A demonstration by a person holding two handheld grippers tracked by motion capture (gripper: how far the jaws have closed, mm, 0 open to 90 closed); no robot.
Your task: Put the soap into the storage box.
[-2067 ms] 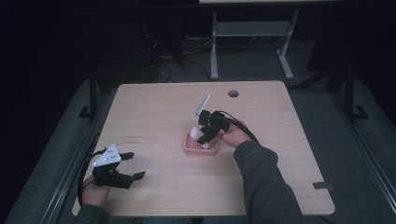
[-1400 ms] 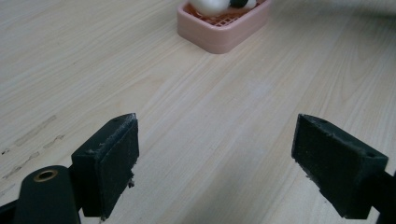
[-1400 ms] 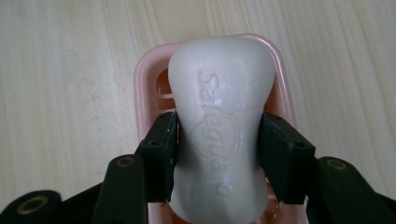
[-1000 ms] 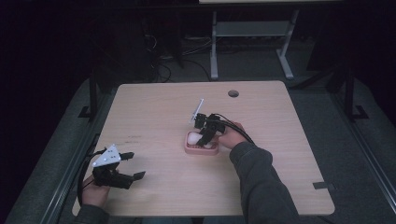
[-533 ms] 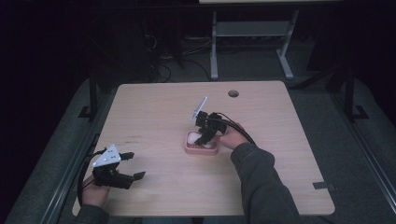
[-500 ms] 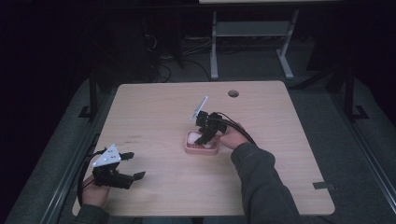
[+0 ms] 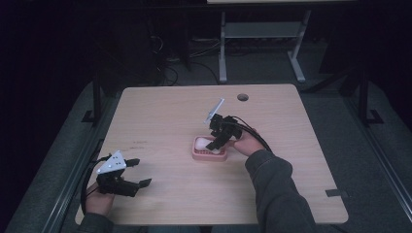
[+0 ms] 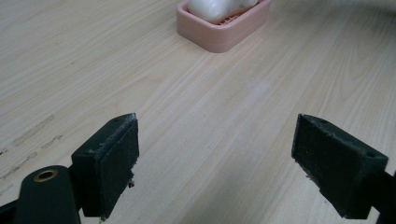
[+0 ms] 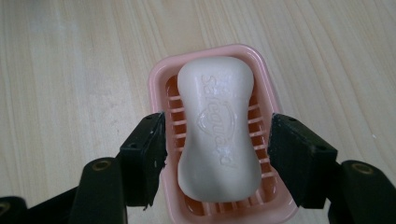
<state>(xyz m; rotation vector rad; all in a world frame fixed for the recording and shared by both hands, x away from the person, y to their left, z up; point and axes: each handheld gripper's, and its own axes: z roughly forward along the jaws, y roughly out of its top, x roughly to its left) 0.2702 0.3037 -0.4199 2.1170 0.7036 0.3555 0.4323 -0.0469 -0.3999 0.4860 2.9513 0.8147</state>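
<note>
Your right gripper (image 7: 214,144) sits over the pink soap dish (image 7: 209,155) near the middle of the table (image 7: 160,111) in the high view, angled down, with your hand (image 7: 246,143) behind it and the cable trailing back over your sleeve. Your left gripper (image 7: 137,172) hangs low near the table's front left corner, well apart from the dish.

Left gripper view: jaws are wide apart with nothing but bare wood between them. Off at the top you can catch the soap dish (image 8: 224,25) with the white soap bar (image 8: 219,8) lying in it.

Right gripper view is the good one. The jaws have just been opening, and now they stand either side of the soap bar (image 9: 218,128) with a gap showing on both sides, so they aren't pinching it. The bar is off-white, waisted in the middle, glossy, with raised lettering and an emblem stamped on top. It's lying flat on the slotted floor of the dish (image 9: 161,77), lengthwise, inside the rim.
</note>
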